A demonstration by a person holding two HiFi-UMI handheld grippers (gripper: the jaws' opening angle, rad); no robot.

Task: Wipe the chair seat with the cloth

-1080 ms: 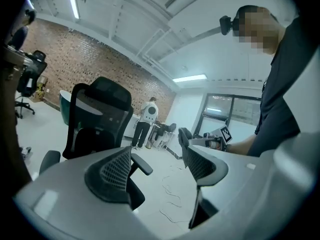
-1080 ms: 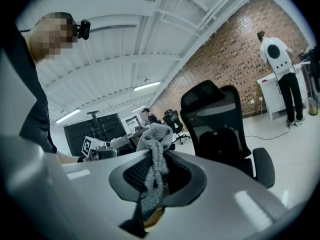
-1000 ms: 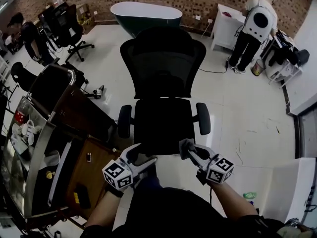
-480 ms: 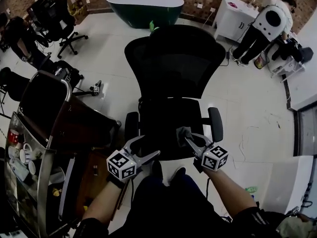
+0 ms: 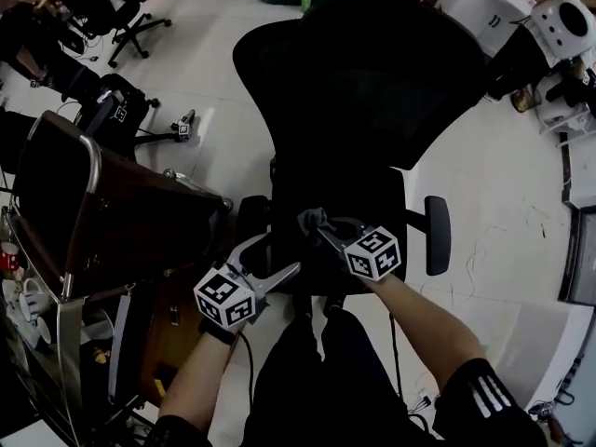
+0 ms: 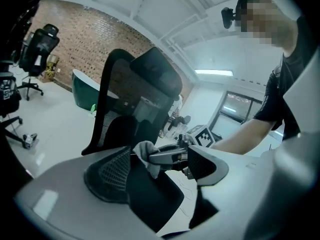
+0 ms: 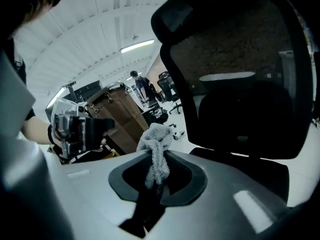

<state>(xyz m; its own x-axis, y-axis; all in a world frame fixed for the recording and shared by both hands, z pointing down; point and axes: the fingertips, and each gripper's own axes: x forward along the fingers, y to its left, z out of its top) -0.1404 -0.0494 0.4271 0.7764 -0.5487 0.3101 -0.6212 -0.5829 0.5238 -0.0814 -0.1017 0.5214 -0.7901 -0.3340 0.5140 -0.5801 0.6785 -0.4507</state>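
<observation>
A black office chair fills the head view, its mesh backrest (image 5: 372,73) above the dark seat (image 5: 377,203). My right gripper (image 5: 323,230) is over the front of the seat, shut on a crumpled grey cloth (image 5: 312,220) that bunches out past its tips. The right gripper view shows that cloth (image 7: 154,156) pinched between the jaws, with the backrest (image 7: 235,69) ahead. My left gripper (image 5: 270,256) hovers at the seat's front left edge, jaws apart and holding nothing. Its own view shows the right gripper (image 6: 167,156) with the cloth (image 6: 145,155) above the seat (image 6: 150,196).
A brown cabinet with a metal rail (image 5: 121,222) stands close on the left, with shelves of cups (image 5: 23,291) beside it. The chair's armrests (image 5: 436,236) flank the seat. Other office chairs (image 5: 102,7) and a person (image 5: 559,17) are farther off on the white floor.
The chair now looms larger and closer in the head view. My right gripper, still holding the cloth, has moved left and forward over the seat. The left gripper stays at the front left edge.
</observation>
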